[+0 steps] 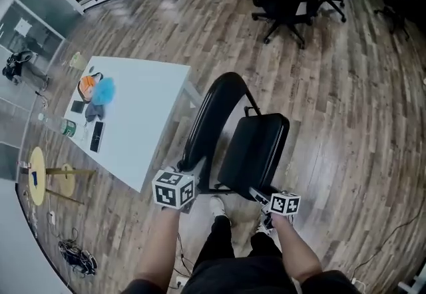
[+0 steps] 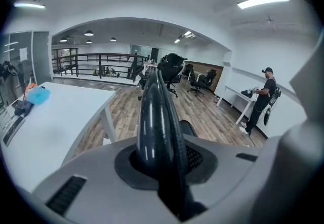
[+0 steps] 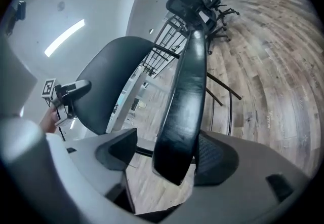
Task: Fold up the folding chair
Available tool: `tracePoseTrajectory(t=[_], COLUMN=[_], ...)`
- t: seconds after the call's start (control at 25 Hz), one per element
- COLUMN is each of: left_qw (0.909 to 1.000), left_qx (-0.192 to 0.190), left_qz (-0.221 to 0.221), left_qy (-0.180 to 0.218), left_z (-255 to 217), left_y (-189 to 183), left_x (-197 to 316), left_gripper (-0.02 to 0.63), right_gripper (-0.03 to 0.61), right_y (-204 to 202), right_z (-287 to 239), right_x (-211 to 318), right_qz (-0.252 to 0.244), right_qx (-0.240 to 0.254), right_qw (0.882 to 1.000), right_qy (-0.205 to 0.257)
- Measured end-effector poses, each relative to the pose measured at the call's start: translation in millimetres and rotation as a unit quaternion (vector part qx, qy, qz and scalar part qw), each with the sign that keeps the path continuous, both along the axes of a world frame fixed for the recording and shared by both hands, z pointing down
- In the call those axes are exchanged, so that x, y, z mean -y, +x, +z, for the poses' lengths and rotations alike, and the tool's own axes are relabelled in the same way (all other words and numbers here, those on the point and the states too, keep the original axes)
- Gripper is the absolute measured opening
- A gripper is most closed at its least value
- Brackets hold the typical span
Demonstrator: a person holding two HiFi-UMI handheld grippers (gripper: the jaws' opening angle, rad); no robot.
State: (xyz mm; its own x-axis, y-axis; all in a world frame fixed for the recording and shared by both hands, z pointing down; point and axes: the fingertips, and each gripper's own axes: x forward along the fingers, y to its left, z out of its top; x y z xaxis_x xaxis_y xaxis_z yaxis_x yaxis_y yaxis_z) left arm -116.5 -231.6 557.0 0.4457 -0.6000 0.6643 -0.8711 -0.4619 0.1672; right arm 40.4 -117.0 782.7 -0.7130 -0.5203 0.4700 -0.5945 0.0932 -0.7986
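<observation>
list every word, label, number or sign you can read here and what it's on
No text in these views is legible.
Paper sheet on the glass partition: print too small to read.
Green container on the white table: label too small to read.
Left marker cube and right marker cube: black-and-white square patterns only, no letters or numbers.

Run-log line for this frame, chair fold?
step: taking hold of folding chair | left gripper: shut on backrest | right gripper: open around seat, not clamped | seat and backrest apart
</observation>
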Motion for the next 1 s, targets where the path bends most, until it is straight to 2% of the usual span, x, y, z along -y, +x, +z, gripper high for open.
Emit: tracePoseTrajectory(t=[0.2,0.4,0.64,0.8,1.0], left_qw=[0.9999,0.9996,0.9992,0.9991,0.9992], left_qx=[-0.008,-0.025,-0.033,-0.037,-0.035], left_qz=[-0.006,-0.007,-0.013,-0.012,-0.015], left_qy=[0.0,-0.009,-0.017,-0.015,-0.016], left_z=[-24,-34,-40,-42,-39], left_y=[-47,-103,-147,-168,-190], left_x=[17,36,51,60,67], left_gripper=[0.072,0.072,0.072,0.074,0.072], right_gripper=[0.353,0.353,0.353,0.353,0.345], right_y=[-86,-169,-277,-318,-342], right_z=[-48,-72,-93,-93,-91], right_x=[32,62,101,118,126], right_qz=[-0.043,-0.054,-0.101,-0.115,-0.141], right_qx=[-0.011,-0.018,0.007,0.005,0.013], right_qw=[0.999,0.998,0.994,0.992,0.989], right_qy=[0.017,0.035,0.049,0.044,0.032])
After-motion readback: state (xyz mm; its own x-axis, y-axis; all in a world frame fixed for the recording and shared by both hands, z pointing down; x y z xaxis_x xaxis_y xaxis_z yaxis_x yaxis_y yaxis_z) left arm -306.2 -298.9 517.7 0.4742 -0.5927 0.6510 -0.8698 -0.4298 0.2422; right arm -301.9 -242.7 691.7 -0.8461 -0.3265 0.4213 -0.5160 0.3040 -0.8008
